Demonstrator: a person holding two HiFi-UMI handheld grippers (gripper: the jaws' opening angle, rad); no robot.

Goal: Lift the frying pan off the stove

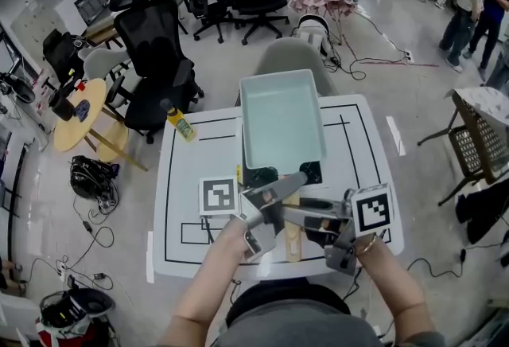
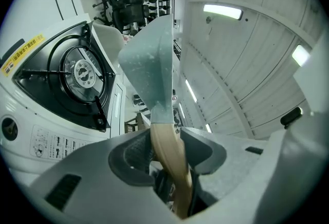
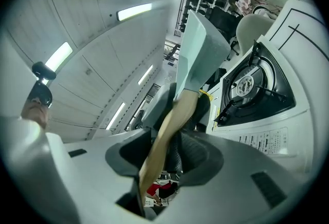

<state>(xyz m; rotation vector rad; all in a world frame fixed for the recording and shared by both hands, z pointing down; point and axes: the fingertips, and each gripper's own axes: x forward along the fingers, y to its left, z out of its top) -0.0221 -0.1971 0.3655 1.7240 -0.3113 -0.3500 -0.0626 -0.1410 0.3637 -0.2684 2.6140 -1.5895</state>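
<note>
Your left gripper (image 1: pixel 265 208) and right gripper (image 1: pixel 320 216) are both clamped on the wooden handle (image 1: pixel 293 235) at the bottom middle of the head view, jaws squeezing it from either side. The pale green frying pan (image 1: pixel 282 126) hangs mid-frame, up off the stove (image 1: pixel 312 173), which peeks out under its near edge on the white table (image 1: pixel 183 202).

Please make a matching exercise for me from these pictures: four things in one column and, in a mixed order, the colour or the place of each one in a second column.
1. frying pan
2. handle
3. stove
4. bottle

A. yellow, at the far left corner of the table
B. tan wood, clamped by the left tongs and the right tongs
C. pale green, rectangular
D. black burner, white body

Pairs: 1-C, 2-B, 3-D, 4-A
</note>
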